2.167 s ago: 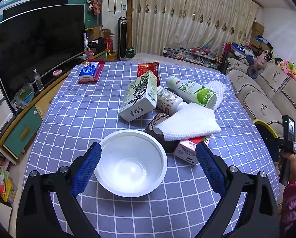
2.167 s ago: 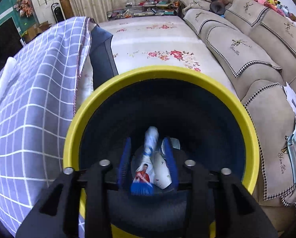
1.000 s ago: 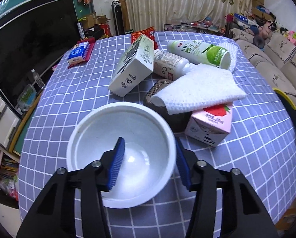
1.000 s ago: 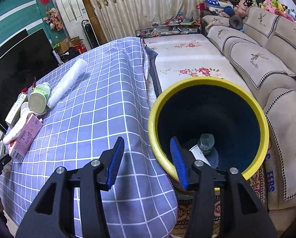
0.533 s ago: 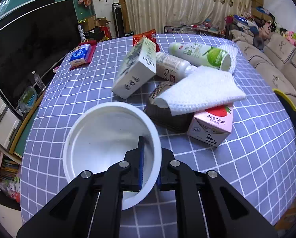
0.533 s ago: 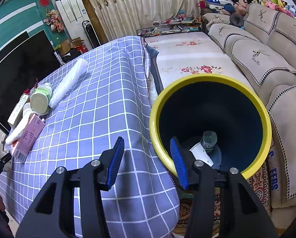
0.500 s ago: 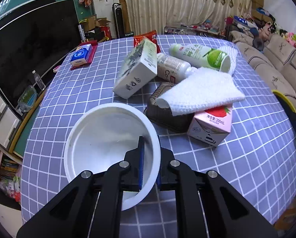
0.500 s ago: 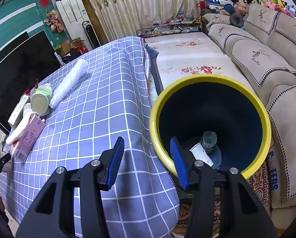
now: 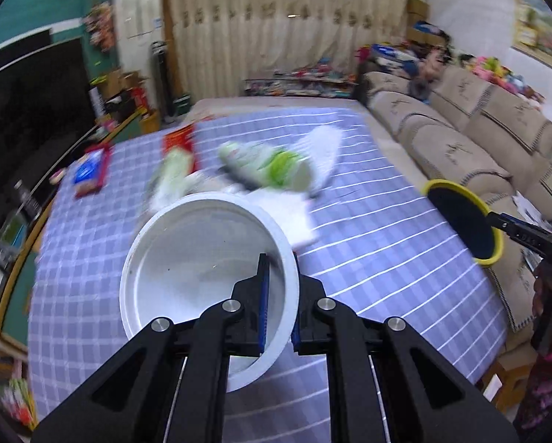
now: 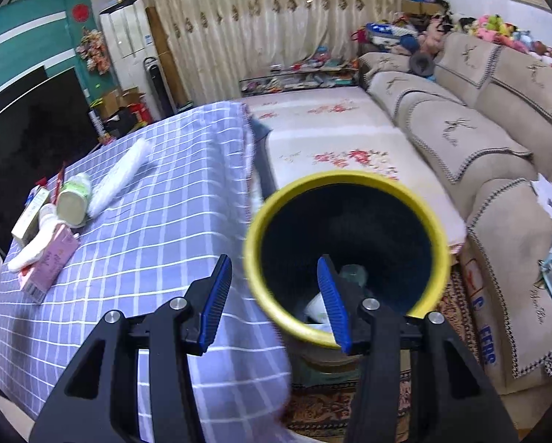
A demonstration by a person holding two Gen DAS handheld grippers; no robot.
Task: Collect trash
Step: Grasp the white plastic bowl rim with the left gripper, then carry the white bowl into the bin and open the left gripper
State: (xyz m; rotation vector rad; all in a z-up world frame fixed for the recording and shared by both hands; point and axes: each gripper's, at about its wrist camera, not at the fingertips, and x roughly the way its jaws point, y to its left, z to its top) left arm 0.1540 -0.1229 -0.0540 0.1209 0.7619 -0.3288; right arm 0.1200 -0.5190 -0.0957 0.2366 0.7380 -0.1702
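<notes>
Over the checked tablecloth (image 9: 368,243) my left gripper (image 9: 279,295) is clamped on the bowl (image 9: 187,254) rim, right gripper (image 10: 274,295) apart and empty; next I carry it to the bin (image 9: 492,247).

right gripper (image 10: 276,297): jaws apart, empty | yellow-rimmed bin (image 10: 344,181): beside checked tablecloth (image 10: 157,221) | trash inside bin
</notes>
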